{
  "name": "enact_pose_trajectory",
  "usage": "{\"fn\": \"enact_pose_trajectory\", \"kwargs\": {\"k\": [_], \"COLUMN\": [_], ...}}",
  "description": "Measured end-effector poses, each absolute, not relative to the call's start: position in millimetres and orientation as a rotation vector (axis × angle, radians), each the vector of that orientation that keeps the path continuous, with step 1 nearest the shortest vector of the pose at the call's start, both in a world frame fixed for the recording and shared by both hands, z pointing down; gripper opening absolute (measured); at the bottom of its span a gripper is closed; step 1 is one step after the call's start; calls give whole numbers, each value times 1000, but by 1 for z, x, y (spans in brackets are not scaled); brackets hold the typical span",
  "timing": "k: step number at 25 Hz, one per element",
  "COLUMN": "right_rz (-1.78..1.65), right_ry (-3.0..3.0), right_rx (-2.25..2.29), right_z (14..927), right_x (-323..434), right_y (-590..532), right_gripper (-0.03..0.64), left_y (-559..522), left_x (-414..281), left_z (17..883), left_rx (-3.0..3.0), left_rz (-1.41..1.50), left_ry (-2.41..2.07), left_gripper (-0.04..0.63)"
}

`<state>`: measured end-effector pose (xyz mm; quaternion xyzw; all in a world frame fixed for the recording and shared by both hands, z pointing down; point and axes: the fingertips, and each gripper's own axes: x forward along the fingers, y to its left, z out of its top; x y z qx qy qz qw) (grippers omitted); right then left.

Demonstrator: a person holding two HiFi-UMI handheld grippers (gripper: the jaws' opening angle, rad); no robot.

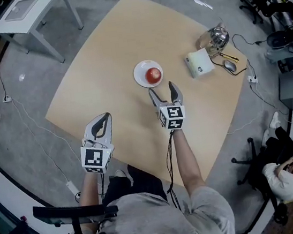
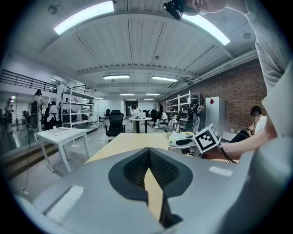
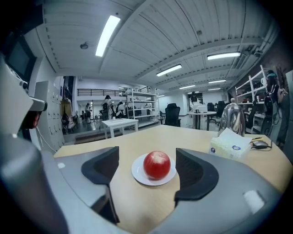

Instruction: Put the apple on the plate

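On pale wooden table (image 1: 104, 87), round glossy red apple (image 3: 157, 165) sitting on small white plate (image 3: 136, 172). Right gripper (image 1: 162, 89) spread wide, empty; left gripper (image 1: 103, 119) clenched, empty.

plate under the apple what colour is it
White; the plate shows best in the right gripper view.

A pale wooden table (image 1: 110, 86) stood on a grey floor (image 1: 25, 103), with a white desk (image 1: 40, 12) off to one side. Long strip lights (image 3: 108, 35) ran across the ribbed white ceiling (image 2: 137, 41). Further back stood white shelving (image 3: 137, 107) and black office chairs (image 2: 114, 124) — an open, workshop-like hall — and a red brick wall (image 2: 242, 96) closed one side.
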<state>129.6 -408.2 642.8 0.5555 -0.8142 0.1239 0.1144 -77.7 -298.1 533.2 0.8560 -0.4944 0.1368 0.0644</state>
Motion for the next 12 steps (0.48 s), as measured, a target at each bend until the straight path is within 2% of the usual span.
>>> {"fn": "enact_pose_trajectory", "kwargs": {"k": [12], "right_rz": [302], "right_ry": [-2418], "right_rx": [1668], "right_z": [593], "right_x": [128], "right_y": [-354], "right_gripper": [367], "left_y": [-263], "left_x": [-85], "left_z": [504], "left_rx": [2613], "left_rz": [356], "left_ry": [-1532], "left_gripper": [18]}}
